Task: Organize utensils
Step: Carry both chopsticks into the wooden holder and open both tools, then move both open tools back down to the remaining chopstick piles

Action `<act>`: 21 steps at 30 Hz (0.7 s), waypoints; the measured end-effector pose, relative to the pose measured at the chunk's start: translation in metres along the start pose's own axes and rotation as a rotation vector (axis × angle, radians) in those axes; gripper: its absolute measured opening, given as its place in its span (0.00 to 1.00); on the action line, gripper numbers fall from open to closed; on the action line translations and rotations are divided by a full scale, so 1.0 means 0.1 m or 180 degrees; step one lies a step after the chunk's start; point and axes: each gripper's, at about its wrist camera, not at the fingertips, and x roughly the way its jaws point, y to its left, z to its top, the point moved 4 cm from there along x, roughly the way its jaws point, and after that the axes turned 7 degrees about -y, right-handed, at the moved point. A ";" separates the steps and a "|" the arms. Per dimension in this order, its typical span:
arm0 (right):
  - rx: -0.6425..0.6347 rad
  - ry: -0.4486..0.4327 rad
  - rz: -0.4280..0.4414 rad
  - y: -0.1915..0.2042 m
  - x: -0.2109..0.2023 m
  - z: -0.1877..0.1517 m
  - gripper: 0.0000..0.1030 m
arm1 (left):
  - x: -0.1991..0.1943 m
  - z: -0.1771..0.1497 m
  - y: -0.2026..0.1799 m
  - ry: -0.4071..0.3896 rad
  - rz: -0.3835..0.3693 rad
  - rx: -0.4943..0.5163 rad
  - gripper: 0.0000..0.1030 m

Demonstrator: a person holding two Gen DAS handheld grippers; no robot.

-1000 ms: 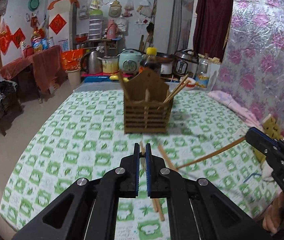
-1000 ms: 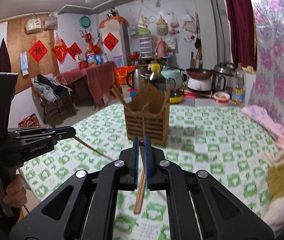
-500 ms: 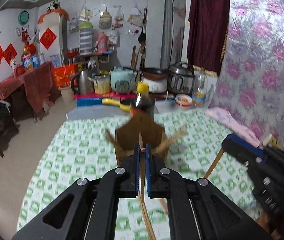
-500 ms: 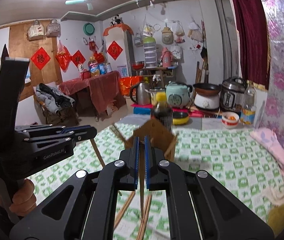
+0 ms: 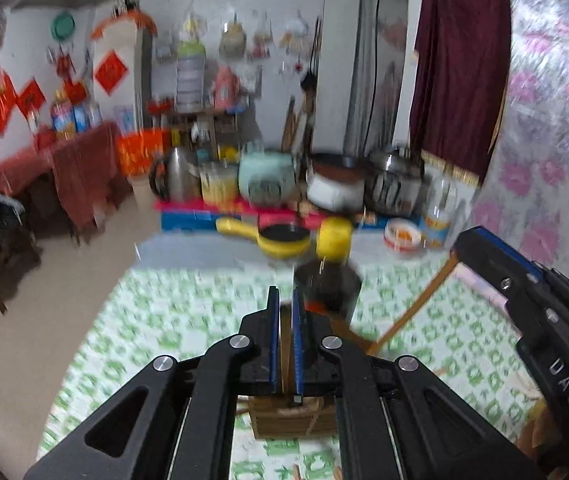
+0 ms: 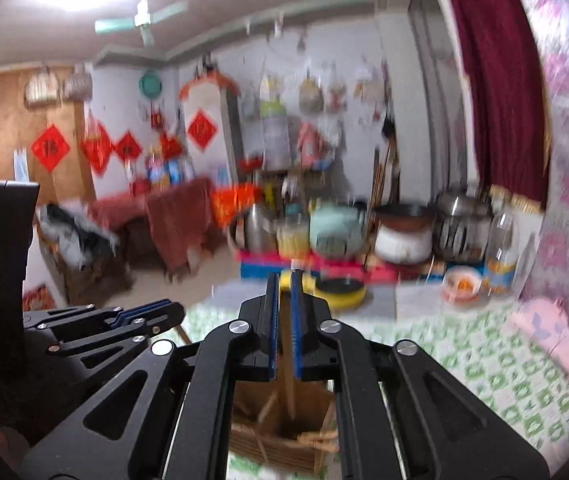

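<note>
Left gripper (image 5: 283, 312): jaws nearly together and opening; a chopstick (image 5: 283, 354) runs in the narrow gap between the blue pads, and the blur hides whether the pads still press it

Right gripper (image 6: 283, 300): same posture, jaws nearly together and opening, its own chopstick (image 6: 286, 364) between the pads, hanging down toward the holder

Change: a second ago both grippers were low over the cloth (image 5: 172, 312), each clamped on a chopstick, with the holder (image 5: 294, 416) standing well ahead of the fingers; now the holder sits directly beneath both grippers and both sets of jaws have begun to part

Meaning for task: judged as the release step, both chopsticks brought over the holder together and about to drop in; not yet confirmed as seated

Holder location: under the jaws in both views, seen only through the gaps in the frames

Left view only: the right gripper to the right with its chopstick slanting down toward the holder; a dark bottle (image 5: 330, 280) with a yellow cap just beyond the fingertips; the holder's slatted front

Right view only: the holder's open top, with sticks (image 6: 318, 438) already lying inside; the left gripper to the left, level with the fingers

Risk: heavy blur; the tips entering the holder cannot be verified
</note>
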 end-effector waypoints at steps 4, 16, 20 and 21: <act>0.0157 0.0103 0.0026 -0.10 -0.12 -0.17 0.12 | 0.03 -0.22 0.09 0.0118 0.0147 0.0042 0.48; 0.0421 -0.0147 -0.0043 0.05 -1.87 -0.73 0.67 | -1.54 -1.15 0.12 -0.0193 0.0426 -0.0292 0.92; 0.0320 -0.0275 -0.0193 0.07 -2.58 -1.26 0.88 | -2.02 -1.79 0.08 -0.0196 0.0462 -0.0340 0.94; 0.0244 -0.0296 -0.0242 0.07 -2.67 -1.36 0.90 | -2.07 -1.96 0.06 -0.0154 0.0437 -0.0307 0.94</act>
